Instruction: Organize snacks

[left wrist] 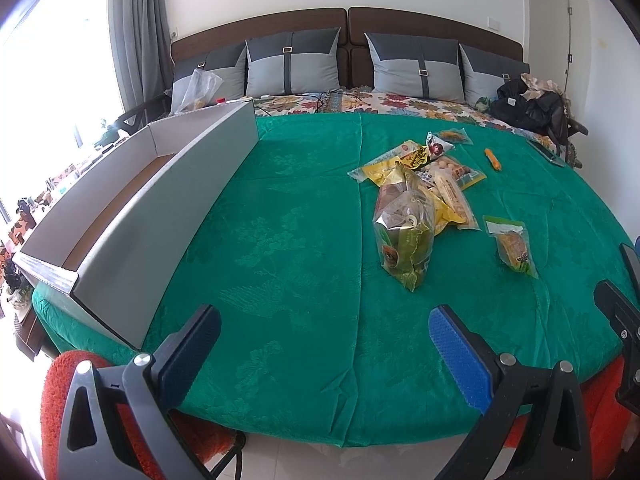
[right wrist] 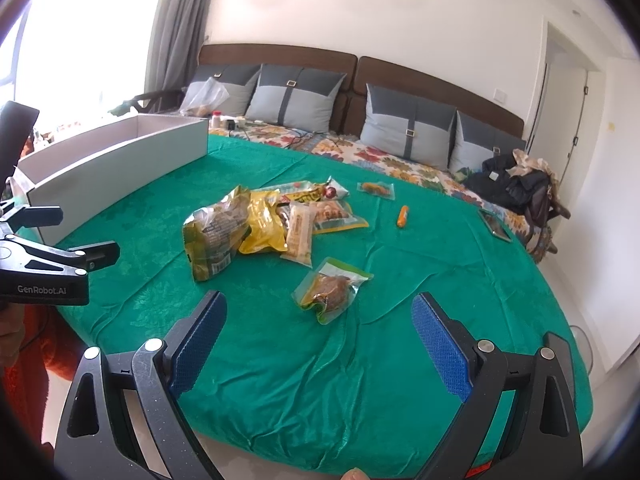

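1. Left gripper (left wrist: 324,344): held low at the near edge of the bed (left wrist: 280,240), pointing forward over the green cover. Its fingers (left wrist: 460,360) stand wide apart with nothing between them. In the right wrist view the same tool (right wrist: 100,254) shows at the left edge, level and aimed toward the bed's middle.

2. Right gripper (right wrist: 320,344): held at the near edge of the bed, angled slightly down toward the snacks. Its fingers (right wrist: 440,352) are spread wide and empty. A fingertip of the person shows at the bottom edge of that view; an orange fuzzy sleeve (right wrist: 32,360) sits at lower left.

3. Snack pile (right wrist: 264,224): heaped on the green cover near the middle of the bed, ahead of both grippers and touched by neither. It includes a large clear-and-green bag (right wrist: 216,236), a yellow bag (right wrist: 262,224) and several smaller packets overlapping one another.

4. Single packet (right wrist: 332,288): lies apart from the pile, on the near side, closest to the right gripper.

5. Orange stick snack (right wrist: 403,216): lies alone to the right of the pile; a small packet (right wrist: 376,190) lies beyond it.

6. Cardboard box (left wrist: 160,208): long, open-topped, on the left side of the bed, well apart from the pile. Its visible interior shows no snacks.
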The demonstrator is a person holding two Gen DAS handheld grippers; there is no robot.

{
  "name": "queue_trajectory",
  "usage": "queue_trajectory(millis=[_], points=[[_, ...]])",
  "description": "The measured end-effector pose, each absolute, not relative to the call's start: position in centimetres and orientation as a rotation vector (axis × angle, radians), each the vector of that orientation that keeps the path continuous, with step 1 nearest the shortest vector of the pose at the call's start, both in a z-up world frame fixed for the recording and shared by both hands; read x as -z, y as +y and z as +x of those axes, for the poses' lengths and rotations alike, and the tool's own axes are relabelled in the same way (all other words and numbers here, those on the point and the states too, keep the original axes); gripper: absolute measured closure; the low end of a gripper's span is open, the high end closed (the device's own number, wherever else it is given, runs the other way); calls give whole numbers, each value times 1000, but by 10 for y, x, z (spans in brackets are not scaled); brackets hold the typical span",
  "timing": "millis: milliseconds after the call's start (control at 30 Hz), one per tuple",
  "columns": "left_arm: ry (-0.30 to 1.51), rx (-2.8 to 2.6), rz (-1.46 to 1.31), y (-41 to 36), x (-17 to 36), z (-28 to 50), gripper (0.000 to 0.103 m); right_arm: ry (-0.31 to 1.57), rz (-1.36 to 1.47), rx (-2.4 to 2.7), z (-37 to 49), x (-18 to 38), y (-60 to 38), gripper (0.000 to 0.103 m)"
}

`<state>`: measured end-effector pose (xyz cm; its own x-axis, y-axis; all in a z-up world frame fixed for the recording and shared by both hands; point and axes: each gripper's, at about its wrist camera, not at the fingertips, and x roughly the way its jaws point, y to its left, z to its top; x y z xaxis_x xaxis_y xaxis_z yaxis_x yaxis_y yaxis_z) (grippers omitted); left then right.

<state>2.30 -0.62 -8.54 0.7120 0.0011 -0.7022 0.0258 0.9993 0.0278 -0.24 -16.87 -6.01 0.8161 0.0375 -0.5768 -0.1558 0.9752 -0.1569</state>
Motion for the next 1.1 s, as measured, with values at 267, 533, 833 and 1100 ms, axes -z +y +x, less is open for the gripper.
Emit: queue_trajectory(millis=[267, 533, 833, 1100], points=[[781, 19, 39, -8, 87, 23, 0, 609, -193, -100, 0, 62, -172, 7], [782, 18, 39, -8, 88, 25, 0, 611, -186, -96, 0, 62, -174, 7], [799, 31, 41, -8, 90, 27, 0, 612, -184, -97, 0, 62, -175, 7], [810, 36, 44, -8, 92, 27, 0, 613, -185, -98, 0, 62, -175, 7]])
